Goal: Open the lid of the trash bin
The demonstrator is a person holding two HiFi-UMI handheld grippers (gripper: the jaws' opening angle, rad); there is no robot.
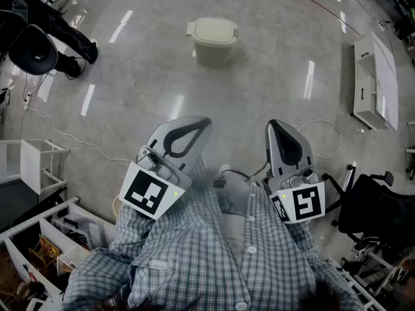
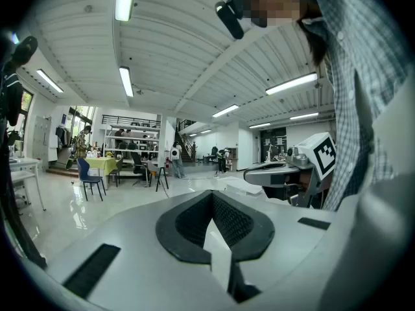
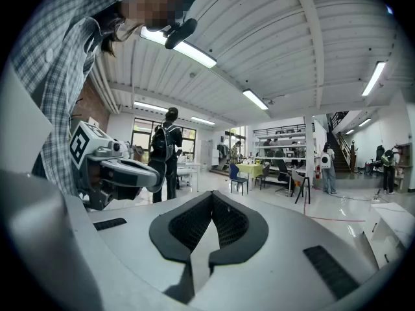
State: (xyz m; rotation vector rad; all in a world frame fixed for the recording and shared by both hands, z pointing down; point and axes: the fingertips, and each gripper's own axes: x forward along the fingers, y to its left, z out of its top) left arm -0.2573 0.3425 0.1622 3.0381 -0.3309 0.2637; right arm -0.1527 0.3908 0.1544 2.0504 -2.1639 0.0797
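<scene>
A cream trash bin [image 1: 213, 37] stands on the glossy floor well ahead of me, its lid down. Both grippers are held close to my body, far short of the bin. My left gripper [image 1: 198, 123] points forward toward it, jaws together and empty; in the left gripper view [image 2: 213, 196] the black pads meet at the tip. My right gripper [image 1: 275, 125] is beside it, also shut on nothing, as the right gripper view [image 3: 212, 196] shows. Neither gripper view holds the bin; both look level across the hall.
A white shelf unit [image 1: 376, 83] lies at the right. A black office chair [image 1: 32, 50] is at the far left, a white rack [image 1: 39, 164] below it, and a cable [image 1: 65, 135] crosses the floor. Another dark chair [image 1: 373, 206] stands at my right.
</scene>
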